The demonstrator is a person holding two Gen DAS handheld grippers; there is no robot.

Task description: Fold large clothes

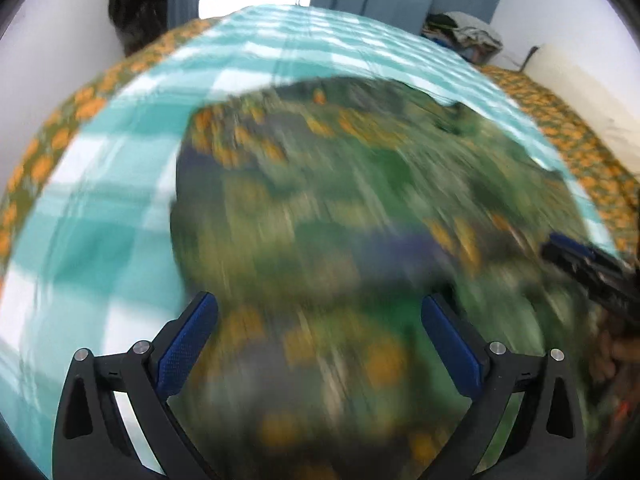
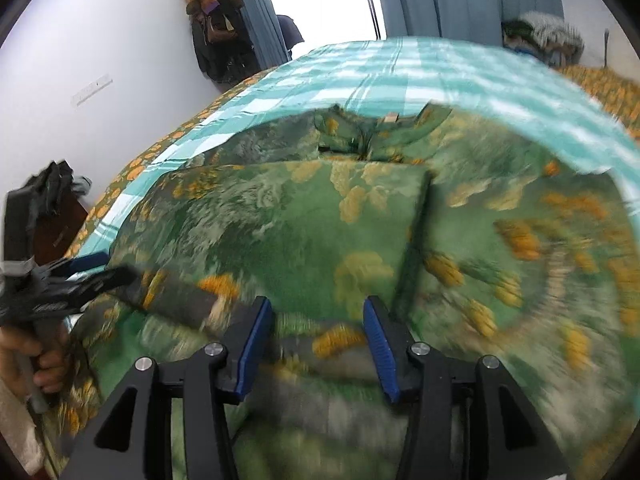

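Two pairs of tongs, and neither has hold of anything. My left gripper [image 1: 319, 334] stands spread wide over the green floral garment [image 2: 304, 224], nothing between its pads; my right gripper [image 2: 317, 334] is about half open, the cloth lying under its tips but not pinched, as far as the blur lets me see. The garment lies straight ahead of both, spread on the teal checked sheet [image 2: 400, 68], one panel already folded over so a straight dark edge runs just ahead and to the right of my right tips. The collar sits at the far end. I judge it thin, limp and light: it will sag and slide rather than hold a crease. I would pinch hems or corners, both layers together, near the edge closest to me. My left hand [image 2: 38, 356] shows at the right view's left rim.
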